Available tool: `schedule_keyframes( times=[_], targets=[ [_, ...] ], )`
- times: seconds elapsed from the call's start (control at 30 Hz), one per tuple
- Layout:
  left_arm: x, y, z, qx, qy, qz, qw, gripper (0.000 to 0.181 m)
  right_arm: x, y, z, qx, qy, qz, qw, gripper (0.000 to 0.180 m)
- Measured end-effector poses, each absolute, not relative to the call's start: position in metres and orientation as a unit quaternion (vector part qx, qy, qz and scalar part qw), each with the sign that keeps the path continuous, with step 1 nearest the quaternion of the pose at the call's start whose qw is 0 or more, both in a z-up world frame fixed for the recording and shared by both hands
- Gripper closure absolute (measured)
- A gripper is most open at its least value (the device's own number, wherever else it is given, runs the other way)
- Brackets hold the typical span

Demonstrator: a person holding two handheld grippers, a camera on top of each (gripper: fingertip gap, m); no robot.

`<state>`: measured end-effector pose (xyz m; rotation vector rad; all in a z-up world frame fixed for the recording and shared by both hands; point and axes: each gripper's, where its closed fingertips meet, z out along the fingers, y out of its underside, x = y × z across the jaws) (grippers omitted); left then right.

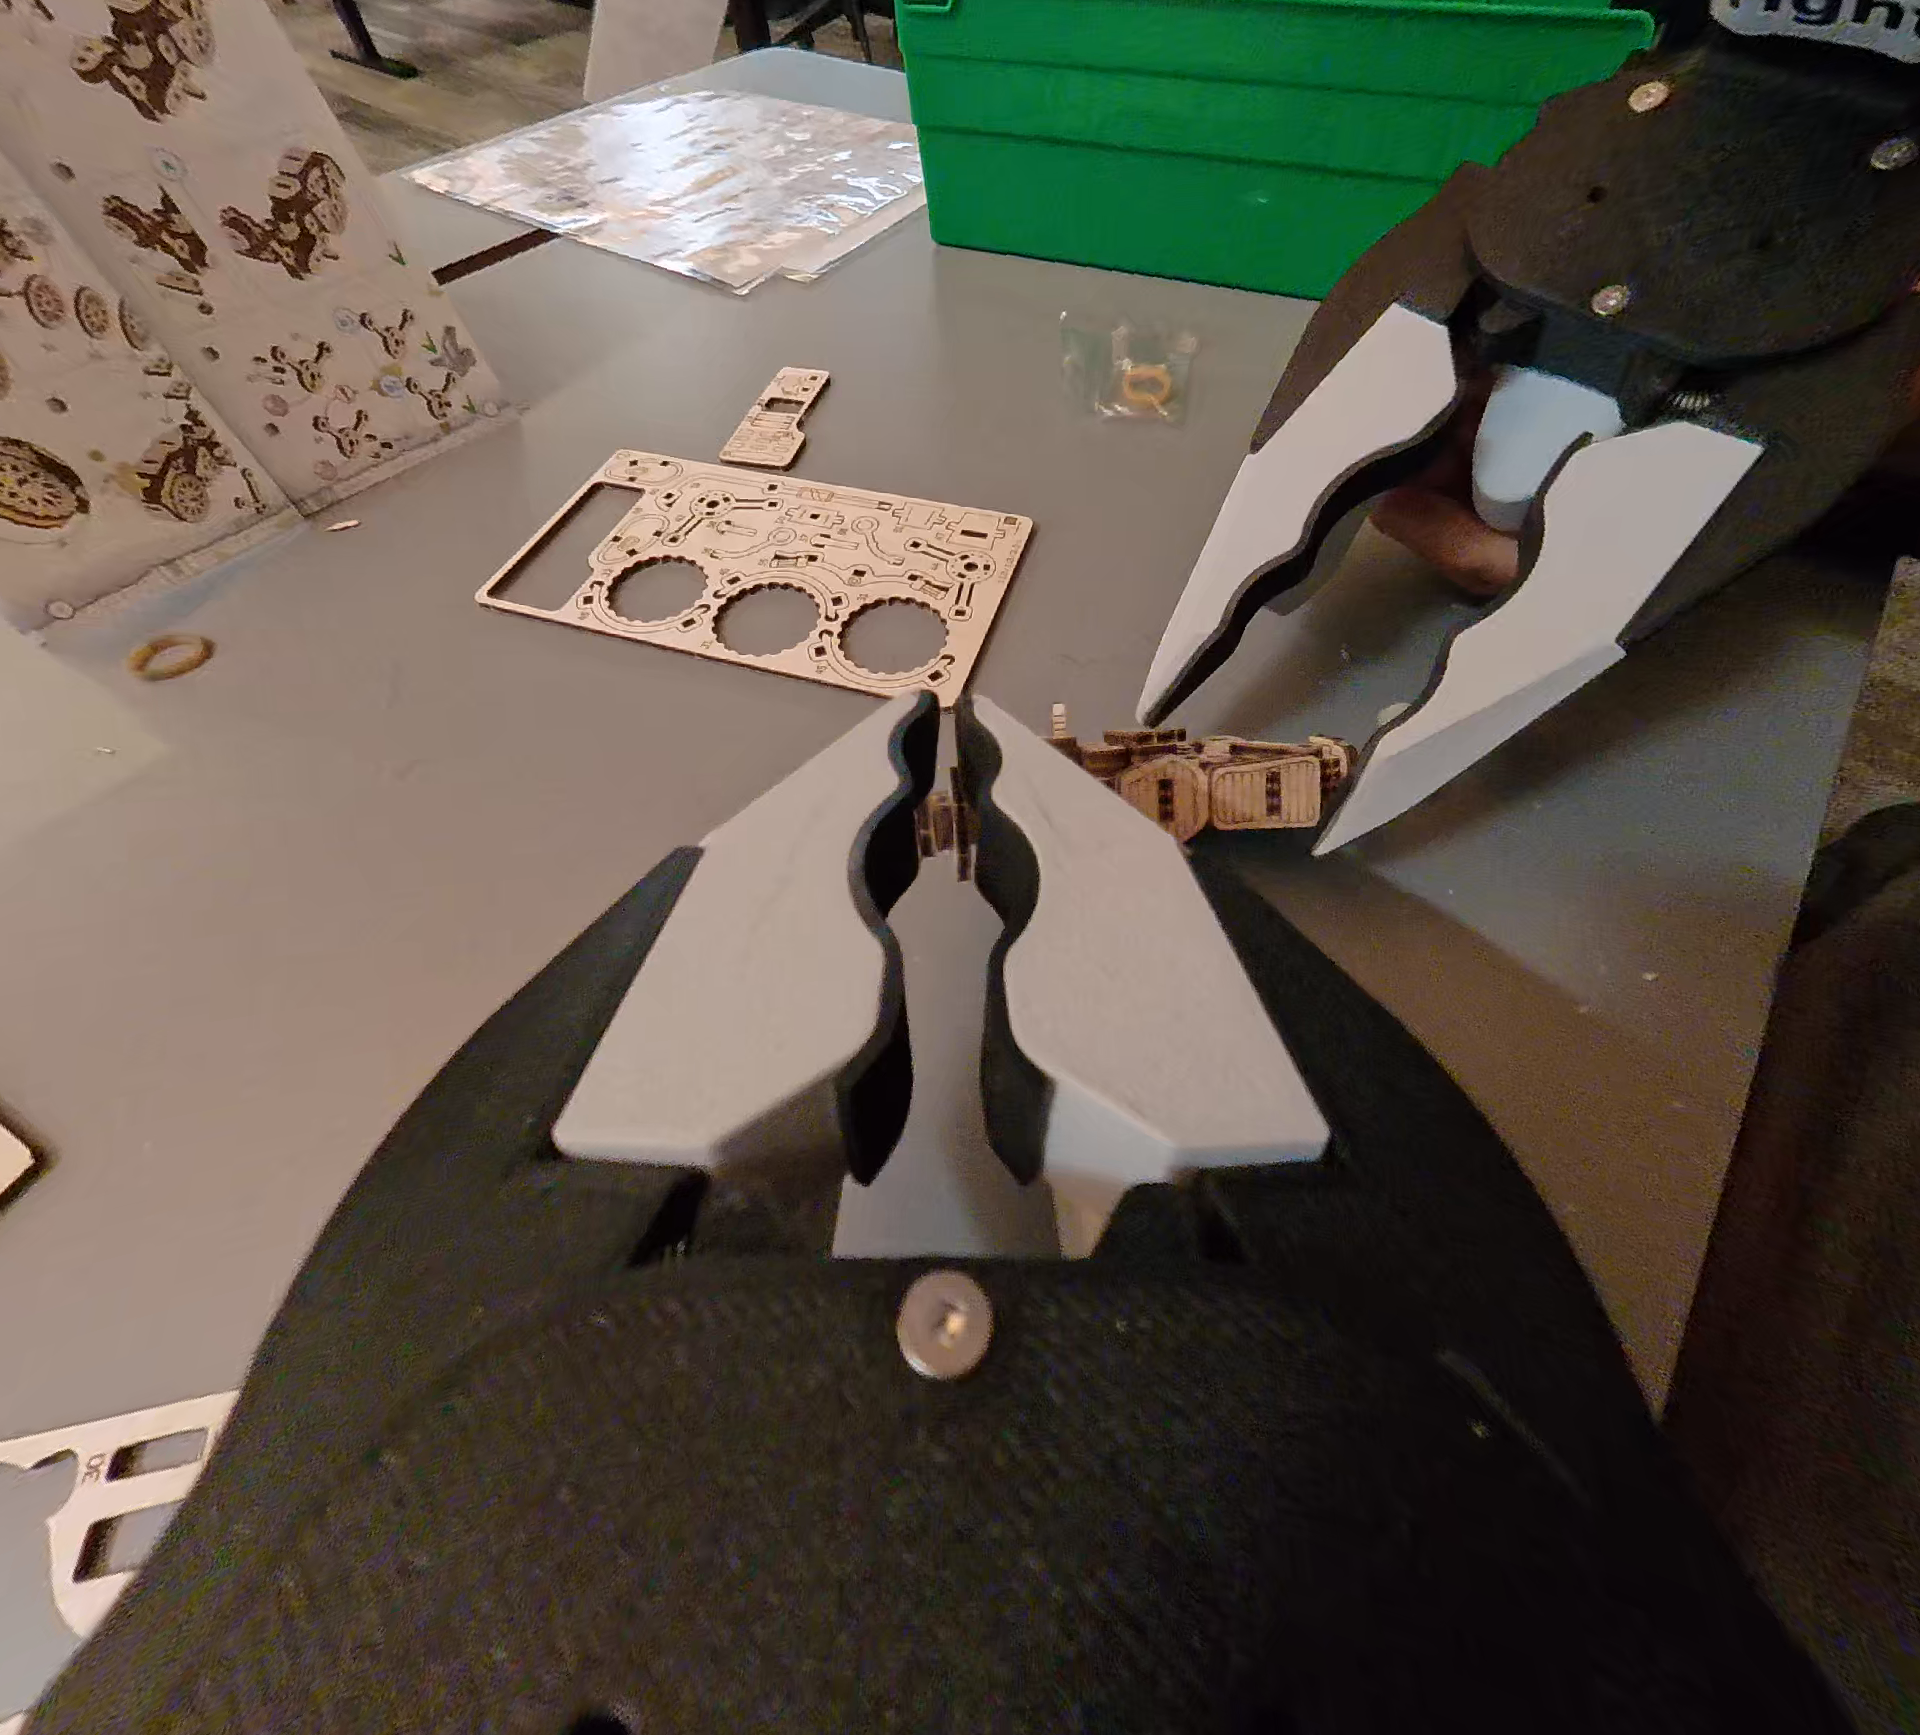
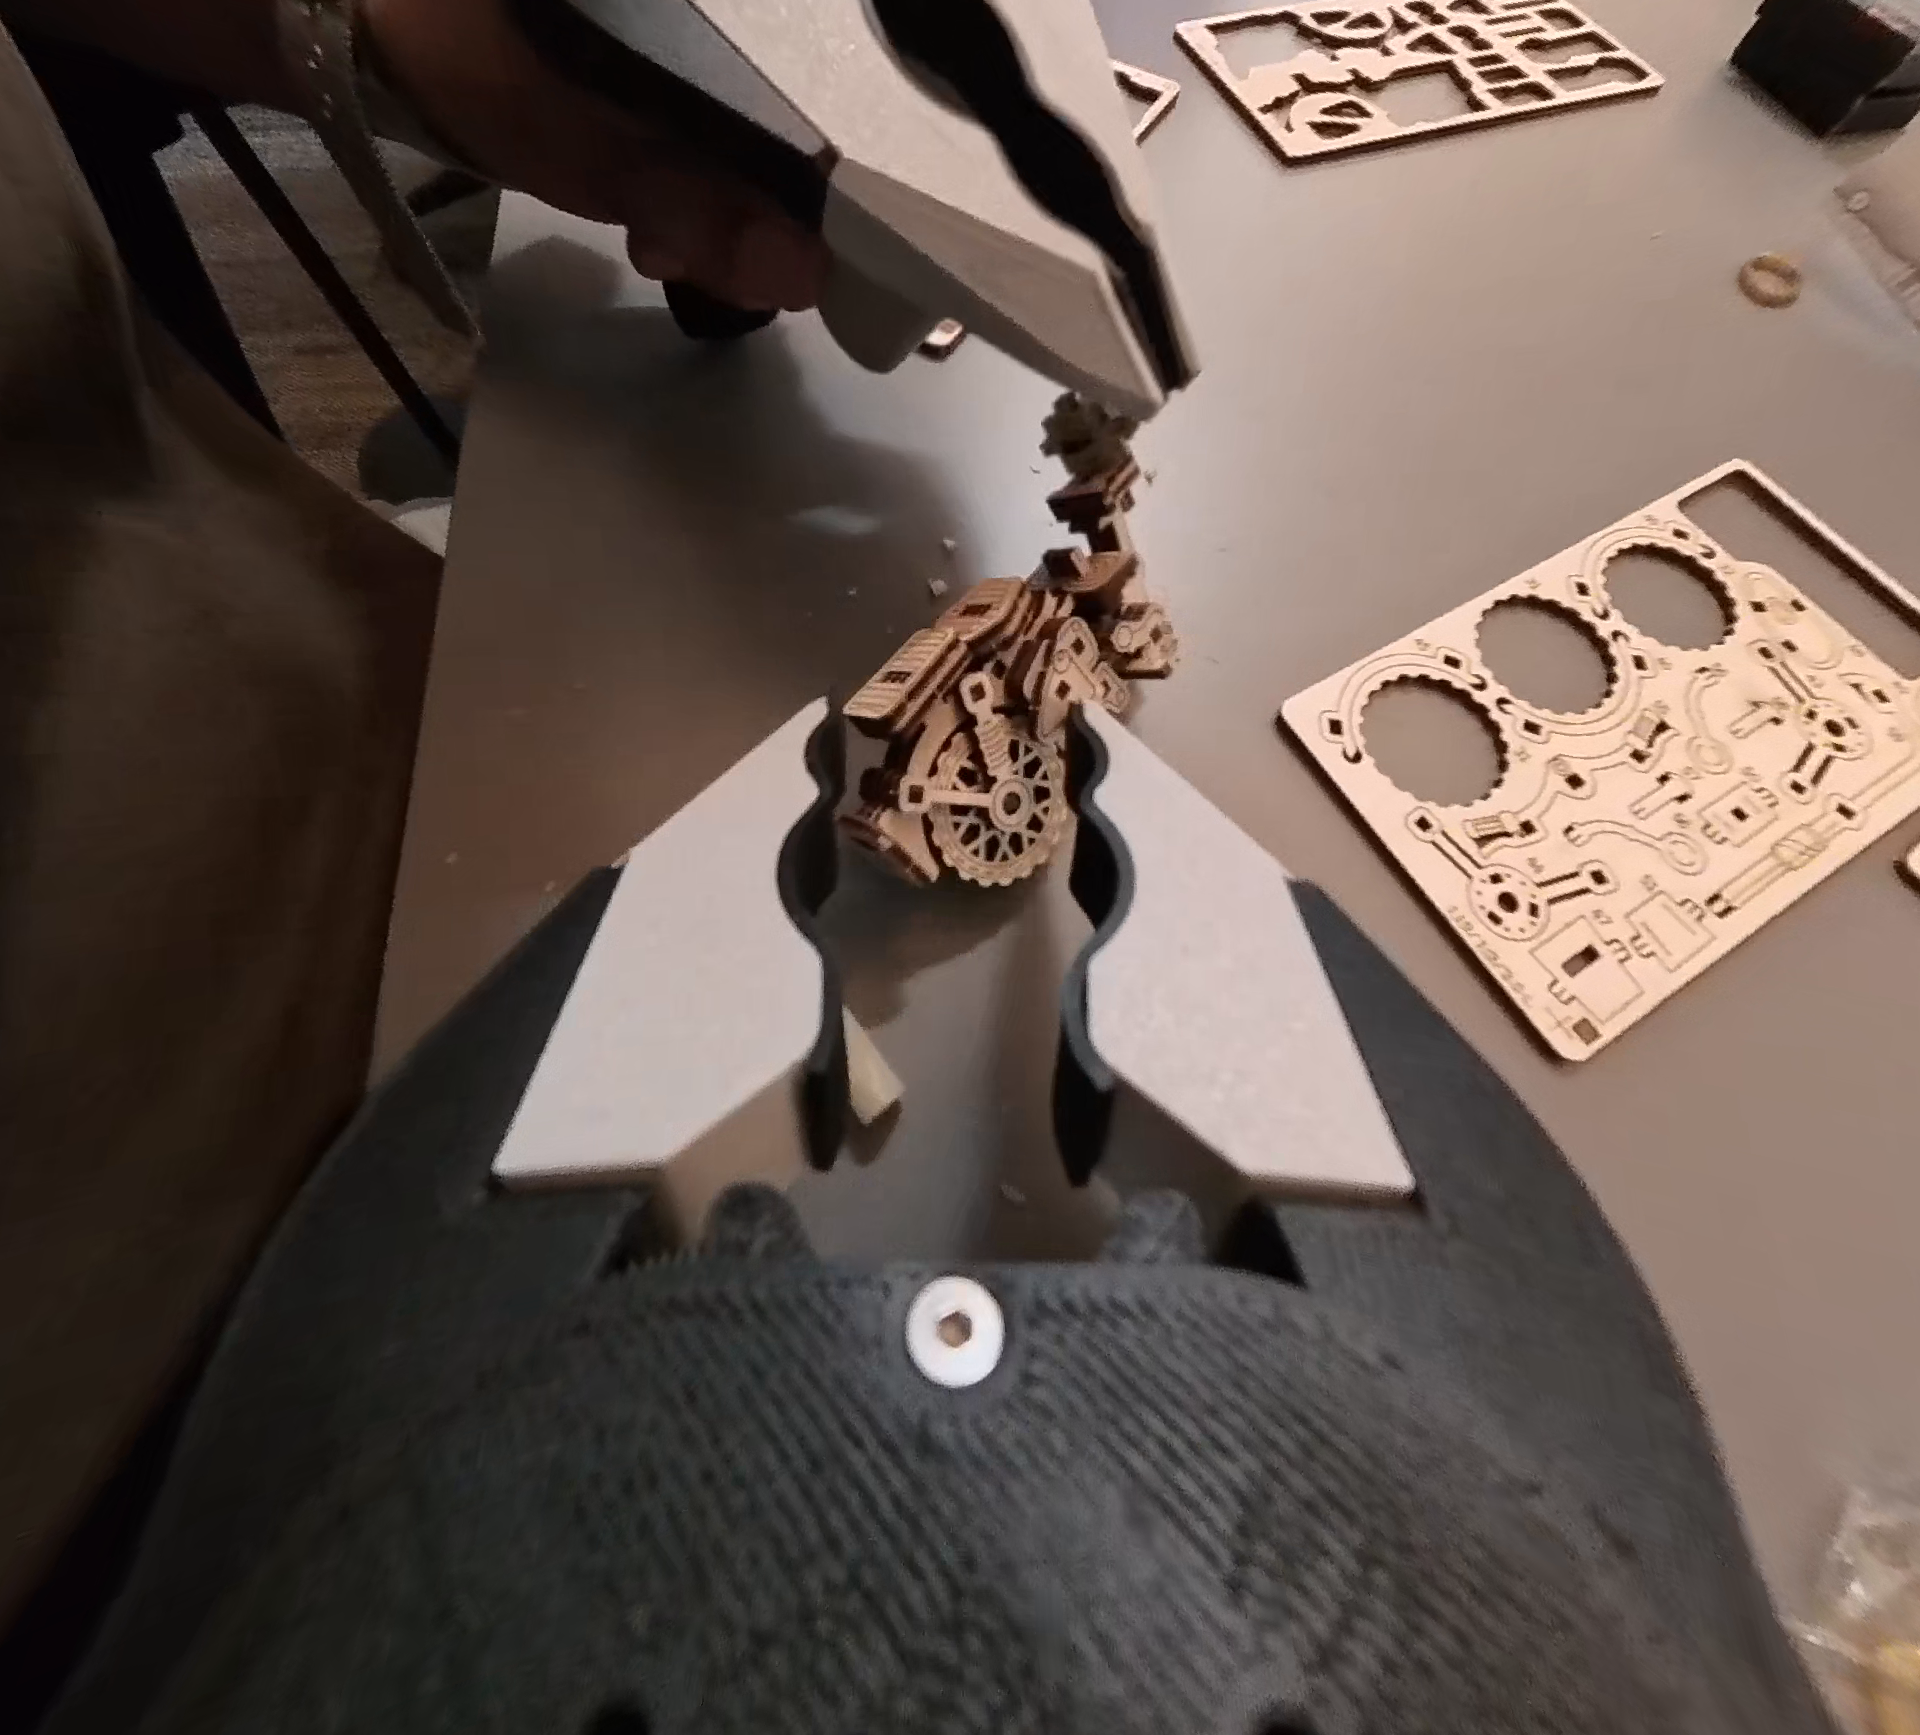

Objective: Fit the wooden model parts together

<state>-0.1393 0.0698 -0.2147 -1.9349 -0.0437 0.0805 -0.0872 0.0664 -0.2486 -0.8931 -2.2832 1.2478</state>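
Your left tool [image 1: 940, 740] pinches a small wooden part [image 1: 943, 828] at the near-complete wooden model [image 2: 987, 740] on the surface [image 1: 416, 854]; your right tool [image 2: 951, 750], spread, straddles it. Sheet pieces remain.

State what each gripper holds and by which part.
Left gripper pinches the wooden model by its thin front end; right gripper straddles its wheel end, grip uncertain.

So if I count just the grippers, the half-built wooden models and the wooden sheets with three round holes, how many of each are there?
Grippers: 2, the left gripper and the right gripper
Wooden model: 1
Three-hole wooden sheet: 1
Total: 4
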Motion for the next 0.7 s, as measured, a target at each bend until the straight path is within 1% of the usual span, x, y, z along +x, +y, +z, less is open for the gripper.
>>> schedule_keyframes(
  times=[0.07, 0.13, 0.23, 0.3, 0.37, 0.5, 0.57, 0.7],
  targets=[
    [-0.140, 0.070, -0.215, -0.824, -0.018, 0.038, 0.565, 0.178, -0.087, 0.066, -0.248, -0.318, -0.814, 0.445, 0.195, 0.139],
    [-0.140, 0.070, -0.215, -0.823, -0.014, 0.040, 0.567, 0.169, -0.087, 0.067, -0.248, -0.319, -0.814, 0.446, 0.193, 0.139],
    [-0.139, 0.068, -0.218, -0.828, -0.019, 0.026, 0.559, 0.143, -0.087, 0.067, -0.248, -0.321, -0.813, 0.448, 0.190, 0.139],
    [-0.139, 0.066, -0.225, -0.842, -0.037, 0.017, 0.539, 0.144, -0.088, 0.067, -0.248, -0.322, -0.812, 0.449, 0.188, 0.139],
    [-0.139, 0.064, -0.228, -0.848, -0.045, 0.022, 0.528, 0.155, -0.088, 0.067, -0.248, -0.325, -0.811, 0.450, 0.185, 0.139],
    [-0.141, 0.062, -0.230, -0.852, -0.024, 0.076, 0.517, 0.165, -0.088, 0.068, -0.248, -0.328, -0.810, 0.452, 0.181, 0.139],
    [-0.143, 0.061, -0.232, -0.854, -0.017, 0.094, 0.512, 0.166, -0.088, 0.068, -0.248, -0.329, -0.809, 0.454, 0.178, 0.139],
    [-0.145, 0.060, -0.233, -0.855, -0.030, 0.081, 0.512, 0.163, -0.089, 0.068, -0.248, -0.333, -0.807, 0.458, 0.170, 0.139]
  ],
)
